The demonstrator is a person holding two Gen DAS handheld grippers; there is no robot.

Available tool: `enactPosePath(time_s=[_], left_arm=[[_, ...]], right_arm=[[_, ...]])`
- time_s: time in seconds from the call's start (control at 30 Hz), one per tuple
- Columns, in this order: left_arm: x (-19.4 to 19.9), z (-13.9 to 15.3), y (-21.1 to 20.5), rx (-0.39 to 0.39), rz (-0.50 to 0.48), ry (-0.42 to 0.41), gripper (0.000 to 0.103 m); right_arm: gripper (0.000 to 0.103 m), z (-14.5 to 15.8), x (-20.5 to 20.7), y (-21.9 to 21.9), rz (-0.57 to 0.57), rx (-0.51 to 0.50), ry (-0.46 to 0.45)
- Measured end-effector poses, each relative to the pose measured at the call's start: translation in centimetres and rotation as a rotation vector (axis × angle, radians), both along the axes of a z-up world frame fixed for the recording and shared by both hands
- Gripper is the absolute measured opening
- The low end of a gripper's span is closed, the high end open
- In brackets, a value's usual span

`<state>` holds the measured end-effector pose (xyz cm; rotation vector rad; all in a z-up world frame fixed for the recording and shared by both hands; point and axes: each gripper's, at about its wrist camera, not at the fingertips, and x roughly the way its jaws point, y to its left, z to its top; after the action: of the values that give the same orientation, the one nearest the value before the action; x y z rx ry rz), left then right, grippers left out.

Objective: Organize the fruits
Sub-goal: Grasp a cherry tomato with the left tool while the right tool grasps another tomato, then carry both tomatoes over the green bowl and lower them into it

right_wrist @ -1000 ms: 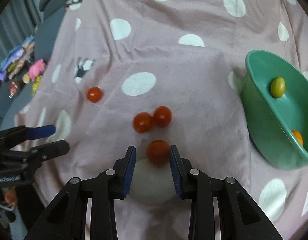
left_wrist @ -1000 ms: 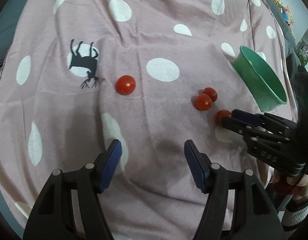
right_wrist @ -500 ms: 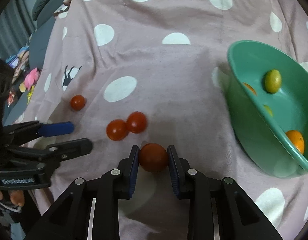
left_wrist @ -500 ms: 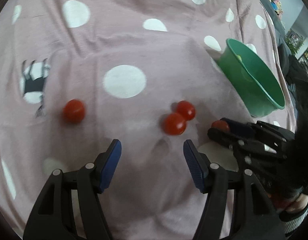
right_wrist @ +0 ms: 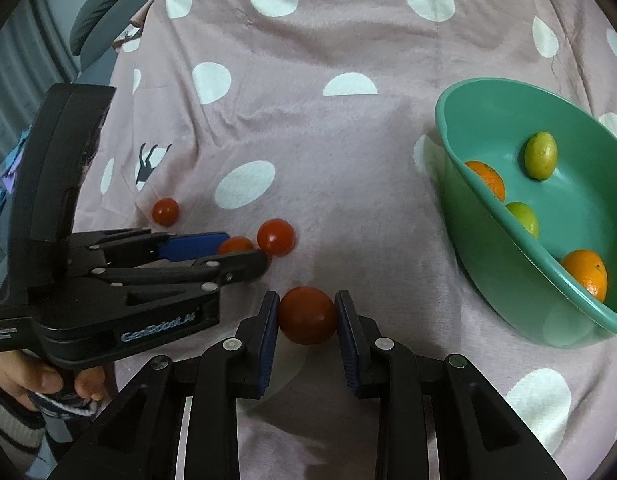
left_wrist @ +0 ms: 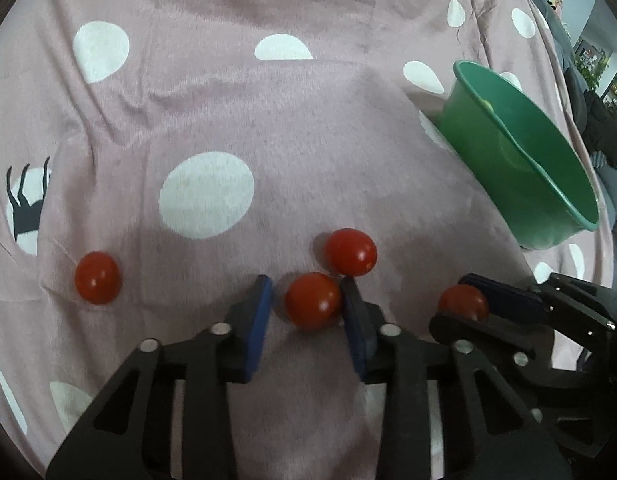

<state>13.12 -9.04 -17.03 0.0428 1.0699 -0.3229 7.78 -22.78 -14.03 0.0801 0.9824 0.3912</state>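
Red tomatoes lie on a pink polka-dot cloth. My right gripper point(right_wrist: 307, 314) is shut on one tomato point(right_wrist: 307, 315), also seen in the left wrist view point(left_wrist: 463, 303). My left gripper point(left_wrist: 307, 300) has its fingers around a second tomato point(left_wrist: 313, 300), nearly closed; the right finger touches it and a small gap shows at the left pad. A third tomato point(left_wrist: 351, 252) touches it just beyond. A fourth tomato point(left_wrist: 97, 277) lies apart to the left. The green bowl point(right_wrist: 460, 184) at right holds two oranges and two green limes.
The cloth point(left_wrist: 268, 140) is wrinkled, with white dots and a black deer print point(left_wrist: 26, 208) at left. A person's hand point(right_wrist: 48, 384) holds the left gripper's handle. Grey cushions and clutter lie beyond the cloth's far left edge.
My left gripper moved forward to the tomato pair and narrowed around the nearer one. My right gripper closed on its tomato and keeps it gripped.
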Motion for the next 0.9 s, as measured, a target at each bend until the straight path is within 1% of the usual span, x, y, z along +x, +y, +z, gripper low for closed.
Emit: enactPosePath(time_s=[0.03, 0.27, 0.4, 0.6, 0.9], left_arm=[[0.0, 0.0, 0.0, 0.013, 0.002, -0.007, 0.025], [-0.7, 0.1, 1.2, 0.002, 0.032, 0.007, 0.025], [-2.1, 1.0, 2.6, 0.001, 0.063, 0.001, 0.025], [-4.5, 2.6, 5.3, -0.007, 0.111, -0.011, 0.025], [-7.3, 4.3, 8.5, -0.041, 0.164, -0.03, 0.025]], right_arm=[[0.03, 0.0, 0.0, 0.0, 0.0, 0.001, 0.0], [0.03, 0.0, 0.0, 0.0, -0.006, 0.002, 0.005], [0.03, 0.3, -0.5, 0.1, 0.0, 0.022, 0.012], [0.03, 1.5, -1.9, 1.3, 0.034, 0.027, -0.007], [0.03, 3.1, -3.9, 3.8, 0.086, 0.008, -0.033]])
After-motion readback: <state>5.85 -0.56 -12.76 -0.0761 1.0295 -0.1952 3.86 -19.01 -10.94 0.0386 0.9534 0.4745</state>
